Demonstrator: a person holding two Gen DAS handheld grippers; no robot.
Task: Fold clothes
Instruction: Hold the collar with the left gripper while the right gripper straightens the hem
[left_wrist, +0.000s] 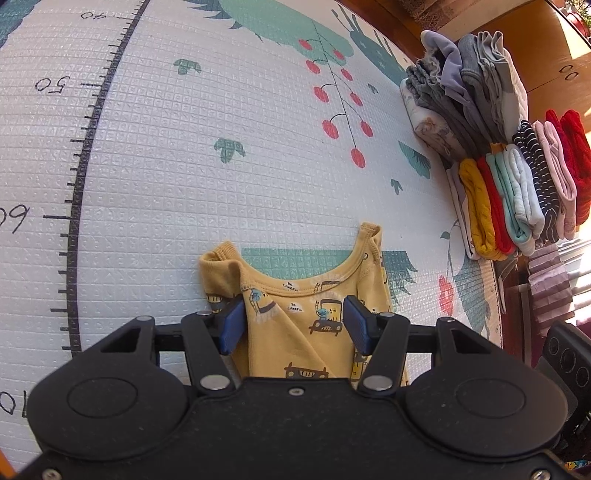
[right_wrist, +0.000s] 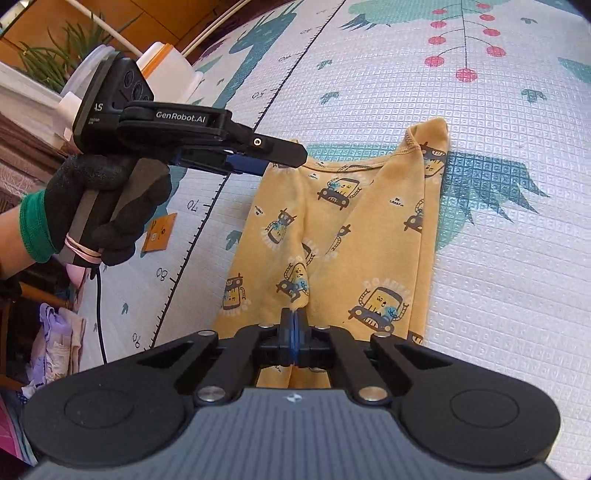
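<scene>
A yellow child's shirt (right_wrist: 354, 236) printed with little cars lies on the play mat (right_wrist: 498, 258), neckline away from me and one sleeve folded across its front. My right gripper (right_wrist: 294, 320) is shut on a pinch of that folded sleeve near the shirt's lower middle. My left gripper (left_wrist: 294, 325) is open, its blue pads (left_wrist: 232, 325) spread wide on either side of the shirt (left_wrist: 295, 295) just below the collar. In the right wrist view the left gripper (right_wrist: 282, 160) reaches in from the left over the shirt's shoulder, held by a gloved hand (right_wrist: 107, 206).
Two stacks of folded clothes stand at the mat's right edge, one grey (left_wrist: 476, 92) and one colourful (left_wrist: 517, 192). A white tub with an orange lid (right_wrist: 173, 70), a plant (right_wrist: 51, 55), an orange card (right_wrist: 159, 236) and loose clothes (right_wrist: 55, 339) lie off to the left.
</scene>
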